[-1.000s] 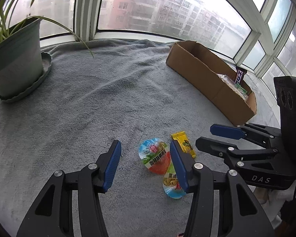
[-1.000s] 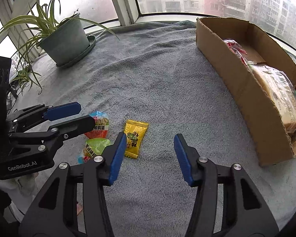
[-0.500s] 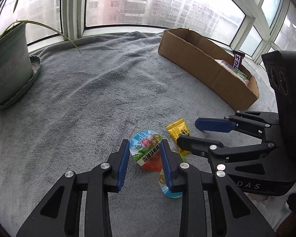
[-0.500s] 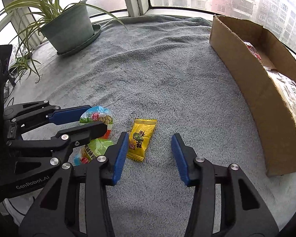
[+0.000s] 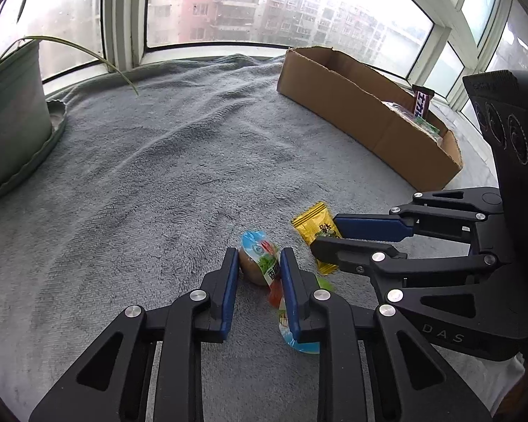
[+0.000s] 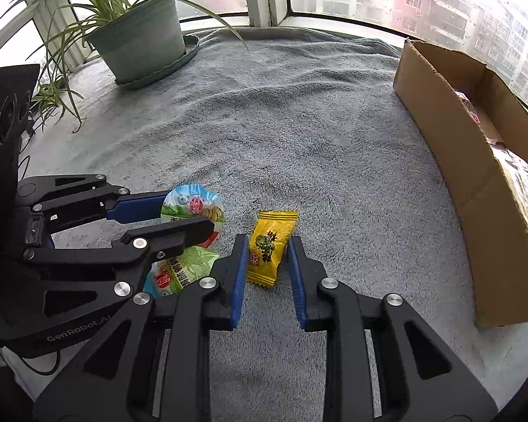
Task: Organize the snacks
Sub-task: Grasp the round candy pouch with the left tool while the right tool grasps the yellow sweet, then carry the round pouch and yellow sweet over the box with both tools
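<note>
My left gripper (image 5: pixel 258 267) is closing on the round foil-lidded jelly cup (image 5: pixel 258 258) near me on the grey towel (image 5: pixel 165 161), my right gripper (image 6: pixel 266 256) pinches the light, crinkly, slippery yellow candy sachet (image 6: pixel 269 246) mid-body.

Left fingers (image 5: pixel 292 281) partly hide second jelly cup (image 5: pixel 295 337).

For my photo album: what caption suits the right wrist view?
Right hand-held gripper clamps a yellow candy packet on grey towel.

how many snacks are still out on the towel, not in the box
3: a jelly cup between the left gripper's pads, another jelly cup beside it, a yellow packet between the right gripper's pads.
</note>
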